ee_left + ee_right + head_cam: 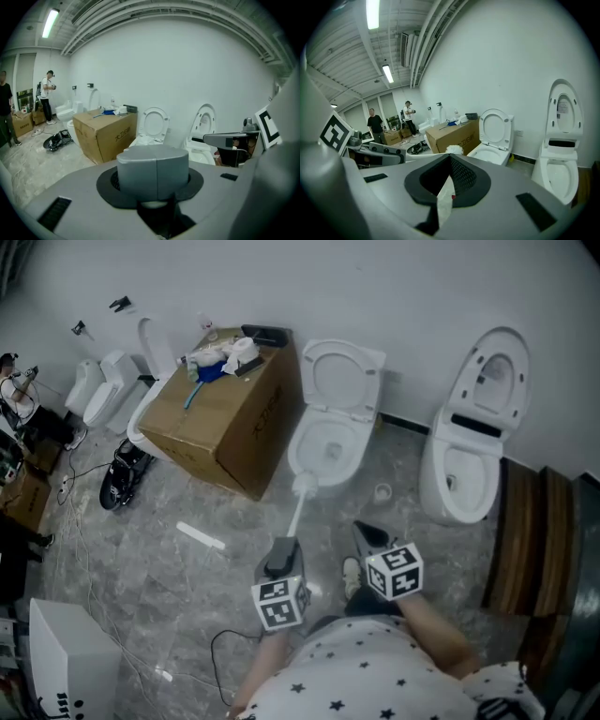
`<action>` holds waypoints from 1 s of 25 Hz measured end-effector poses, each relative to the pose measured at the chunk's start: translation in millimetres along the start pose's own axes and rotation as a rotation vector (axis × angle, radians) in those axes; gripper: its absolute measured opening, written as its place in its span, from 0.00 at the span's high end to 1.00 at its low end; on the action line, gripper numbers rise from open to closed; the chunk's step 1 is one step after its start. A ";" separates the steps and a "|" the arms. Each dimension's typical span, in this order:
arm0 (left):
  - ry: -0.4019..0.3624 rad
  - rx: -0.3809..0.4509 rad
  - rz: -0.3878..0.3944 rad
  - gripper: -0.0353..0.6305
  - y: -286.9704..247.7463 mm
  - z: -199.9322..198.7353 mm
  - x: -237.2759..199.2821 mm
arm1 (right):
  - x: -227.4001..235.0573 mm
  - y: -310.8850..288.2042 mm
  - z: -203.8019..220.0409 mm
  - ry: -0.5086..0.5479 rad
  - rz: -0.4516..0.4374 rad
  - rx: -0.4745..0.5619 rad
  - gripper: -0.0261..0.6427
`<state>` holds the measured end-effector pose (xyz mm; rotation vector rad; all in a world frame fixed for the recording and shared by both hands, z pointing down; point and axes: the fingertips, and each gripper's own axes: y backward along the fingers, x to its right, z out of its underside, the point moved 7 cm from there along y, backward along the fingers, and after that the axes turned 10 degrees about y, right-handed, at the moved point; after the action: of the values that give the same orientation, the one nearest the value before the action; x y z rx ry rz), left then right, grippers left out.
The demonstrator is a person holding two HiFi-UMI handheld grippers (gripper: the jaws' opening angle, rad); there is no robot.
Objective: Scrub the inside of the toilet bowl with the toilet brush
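Observation:
The white toilet (319, 463) in the middle stands with lid and seat raised; it also shows as the toilet (151, 125) and the toilet (493, 140) in the gripper views. My left gripper (281, 557) is shut on the grey handle (152, 171) of the toilet brush (296, 512). The brush's white head (305, 486) hangs just in front of the bowl's front rim, outside the bowl; the head (454, 149) peeks over my right gripper (447, 187). That right gripper (366, 532) is shut and empty, to the right of the brush.
A cardboard box (225, 418) with cloths and bottles on top stands left of the toilet. A second toilet (464, 465) is at the right, wooden panels (530, 540) beyond it. Cables, a white strip (200, 536) and a black device (122, 474) lie on the floor. People (47, 93) stand far left.

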<state>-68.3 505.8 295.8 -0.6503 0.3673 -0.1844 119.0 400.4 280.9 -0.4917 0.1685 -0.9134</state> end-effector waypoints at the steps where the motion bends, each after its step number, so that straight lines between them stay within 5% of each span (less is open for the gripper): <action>1: 0.001 -0.005 0.000 0.71 -8.6 -3.9 0.6 | 7.0 -5.1 -2.5 0.003 0.002 -0.005 0.95; 13: 0.018 -0.022 -0.048 0.71 -99.1 -71.3 12.0 | 86.5 -76.5 -39.4 0.031 -0.058 -0.037 0.95; 25: 0.024 -0.044 -0.055 0.71 -156.6 -97.4 29.0 | 137.8 -110.8 -52.9 0.015 -0.096 -0.046 0.95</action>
<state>-87.9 320.9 313.4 -0.7026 0.3769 -0.2375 105.1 217.0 296.3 -0.5395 0.1810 -1.0087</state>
